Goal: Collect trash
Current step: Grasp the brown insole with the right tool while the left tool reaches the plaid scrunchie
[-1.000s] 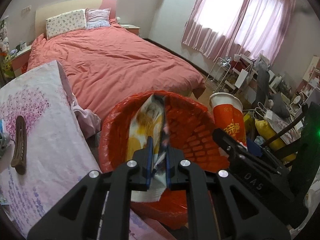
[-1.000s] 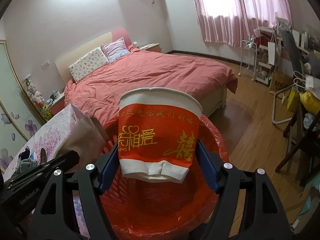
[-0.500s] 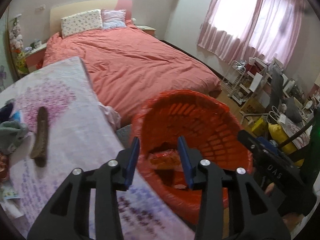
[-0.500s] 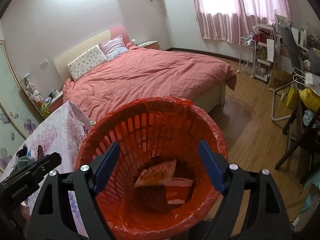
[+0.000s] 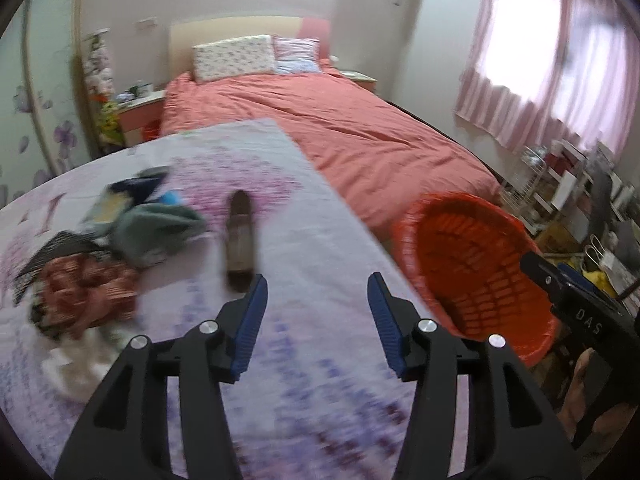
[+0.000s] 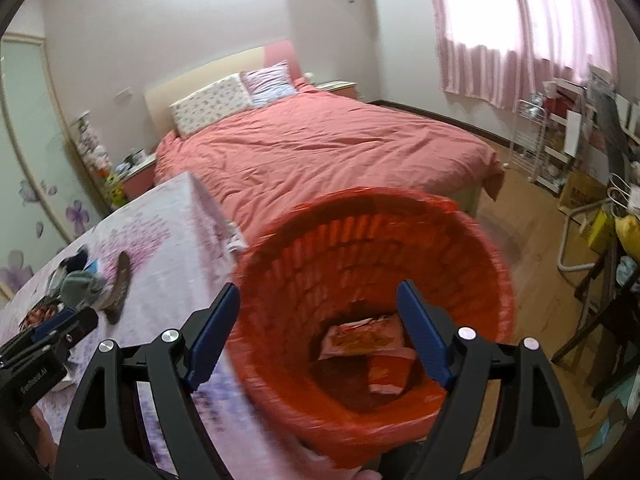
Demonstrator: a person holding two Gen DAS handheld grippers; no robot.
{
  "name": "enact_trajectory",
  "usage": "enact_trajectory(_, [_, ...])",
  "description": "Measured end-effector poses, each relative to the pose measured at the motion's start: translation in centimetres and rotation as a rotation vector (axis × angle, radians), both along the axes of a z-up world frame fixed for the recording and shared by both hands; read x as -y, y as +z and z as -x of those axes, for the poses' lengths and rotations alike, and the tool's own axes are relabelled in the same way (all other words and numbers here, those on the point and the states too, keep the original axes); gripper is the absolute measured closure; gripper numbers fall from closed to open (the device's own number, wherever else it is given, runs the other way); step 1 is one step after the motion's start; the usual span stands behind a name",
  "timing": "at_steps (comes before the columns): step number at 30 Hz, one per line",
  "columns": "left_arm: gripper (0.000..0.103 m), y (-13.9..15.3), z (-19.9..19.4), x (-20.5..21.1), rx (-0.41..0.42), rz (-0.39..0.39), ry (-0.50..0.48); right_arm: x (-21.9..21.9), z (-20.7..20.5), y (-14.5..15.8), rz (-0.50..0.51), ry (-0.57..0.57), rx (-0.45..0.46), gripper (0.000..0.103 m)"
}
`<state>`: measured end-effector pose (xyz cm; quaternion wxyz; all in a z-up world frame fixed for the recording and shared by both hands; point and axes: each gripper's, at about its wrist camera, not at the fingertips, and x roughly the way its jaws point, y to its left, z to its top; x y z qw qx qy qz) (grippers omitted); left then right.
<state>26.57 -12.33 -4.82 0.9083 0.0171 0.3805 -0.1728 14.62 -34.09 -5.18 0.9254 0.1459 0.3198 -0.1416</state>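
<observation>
A red trash basket (image 6: 472, 264) lined with a red bag stands beside the table; it also shows in the left wrist view (image 5: 472, 264). Inside it lie a snack wrapper (image 6: 360, 336) and the red-and-white paper cup (image 6: 386, 372). My right gripper (image 6: 318, 332) is open and empty above the basket's mouth. My left gripper (image 5: 316, 304) is open and empty above the table with the floral cloth (image 5: 304, 232). A brown elongated item (image 5: 240, 240) lies ahead of it. A pile of crumpled items (image 5: 120, 240) lies to its left.
A bed with a pink cover (image 5: 340, 132) stands behind the table. Shelves and clutter (image 6: 580, 148) line the right wall below the pink curtains. Wooden floor (image 6: 532, 232) lies right of the basket. A chair (image 6: 600, 292) stands at far right.
The left gripper let go of the wrapper and the right let go of the cup; both now lie in the basket. Both grippers opened. The left swung left over the table.
</observation>
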Motion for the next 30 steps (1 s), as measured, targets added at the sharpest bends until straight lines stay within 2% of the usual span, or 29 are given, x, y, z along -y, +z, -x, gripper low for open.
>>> enact_trajectory(5, [0.044,0.9,0.8,-5.5,0.043,-0.012,0.109,-4.3,-1.5,0.0,0.006,0.095,-0.013,0.024])
enact_trajectory(12, [0.041,1.7,1.7,-13.9,0.081,-0.03,0.274,-10.9,-5.4,-1.1,0.006,0.222,-0.043,0.032])
enact_trajectory(18, [0.041,1.3,1.8,-19.0,0.065,-0.01,0.375,-15.8,-8.9,-2.4,0.016,0.3,-0.09,0.038])
enact_trajectory(22, [0.041,0.8,1.7,-20.9,0.052,0.009,0.402,-17.5,-10.9,-2.9,0.033,0.31,-0.118,0.041])
enact_trajectory(28, [0.041,0.1,1.3,-21.3,0.039,0.024,0.401,-18.2,-12.5,-4.1,0.041,0.286,-0.19,0.051])
enact_trajectory(30, [0.041,-0.1,1.1,-21.2,0.037,0.029,0.395,-18.3,-12.1,-4.0,0.049,0.283,-0.186,0.057])
